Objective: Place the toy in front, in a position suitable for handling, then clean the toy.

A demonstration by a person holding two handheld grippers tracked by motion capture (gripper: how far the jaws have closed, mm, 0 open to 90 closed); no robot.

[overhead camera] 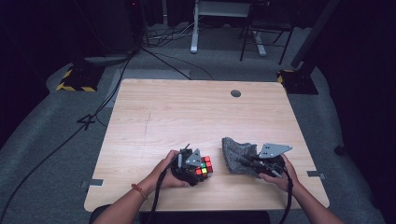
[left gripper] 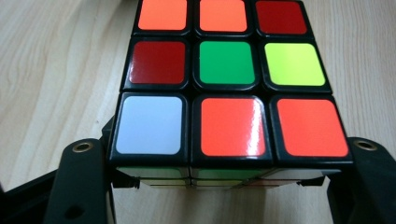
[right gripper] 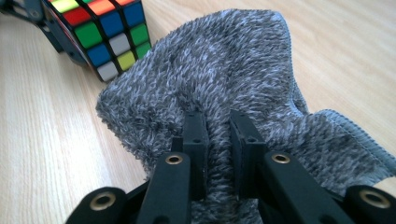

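While the puzzle cube [overhead camera: 204, 167] sits near the front edge of the tabletop [overhead camera: 187, 112], left of centre, it has no long axis; its top face lies level and, in the high view, one corner points toward the grey cloth [overhead camera: 237, 155] just beside it. Hard, glossy plastic makes up the cube, a black frame set with rounded square stickers in orange, dark red, green, yellow and white. In the left gripper view the left tongs [left gripper: 224, 186] are closed on the cube [left gripper: 226, 84], one black jaw against each lower side. Soft and shaggy, the cloth [right gripper: 224, 84] is a mottled grey pile with a stitched hem, bunched into an uneven mound whose longer run leads from the right tongs [right gripper: 218, 154] toward the cube [right gripper: 105, 35]. Those tongs stand nearly shut, pinching a ridge of the pile between their narrow black jaws. Both forearms come in from the bottom of the high view, each hand wrapped around its tool, with the left tongs [overhead camera: 196, 169] and right tongs [overhead camera: 247, 162] aimed inward at each other.
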